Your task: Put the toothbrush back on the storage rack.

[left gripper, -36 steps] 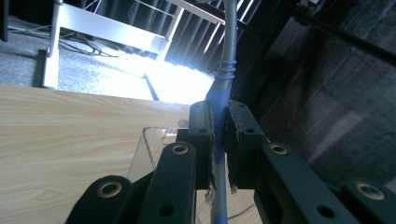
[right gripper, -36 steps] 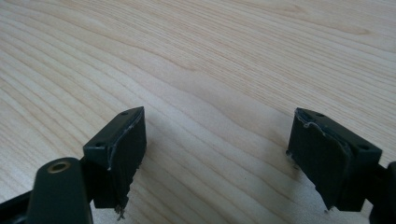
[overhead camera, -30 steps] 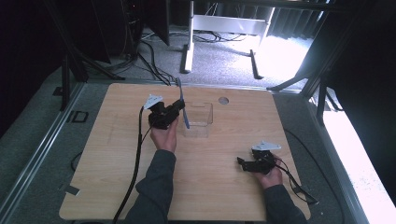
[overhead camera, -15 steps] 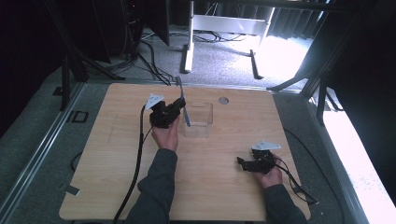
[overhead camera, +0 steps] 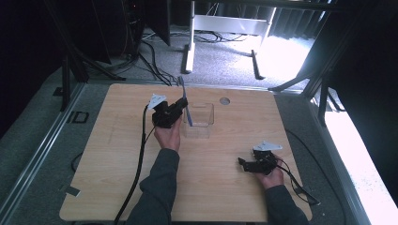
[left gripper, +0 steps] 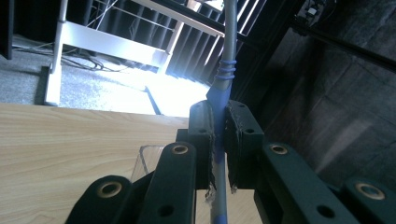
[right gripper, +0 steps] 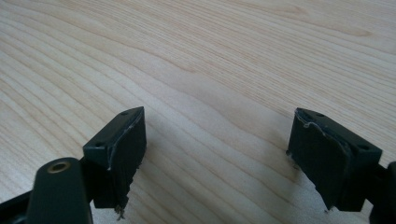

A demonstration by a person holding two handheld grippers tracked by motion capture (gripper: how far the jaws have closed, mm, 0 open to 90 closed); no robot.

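My left gripper [overhead camera: 180,108] is shut on a long thin blue-and-grey rod [overhead camera: 183,95], perhaps a toothbrush or pen, that slants up and away over the near-left corner of a clear plastic box [overhead camera: 201,119]. In the left gripper view both pads of the left gripper [left gripper: 219,135] press the blue shaft of the rod [left gripper: 227,65], and a rim of the clear box [left gripper: 148,156] shows below. My right gripper [overhead camera: 244,164] lies low over the bare wood at the table's front right. In the right gripper view the right gripper [right gripper: 217,149] stands open with nothing between its pads.
The wooden table [overhead camera: 117,154] has a round grommet hole [overhead camera: 225,101] behind the box. Black cables trail from both grippers toward the front edge. Beyond the table is grey carpet with cables and a white stand [overhead camera: 225,28].
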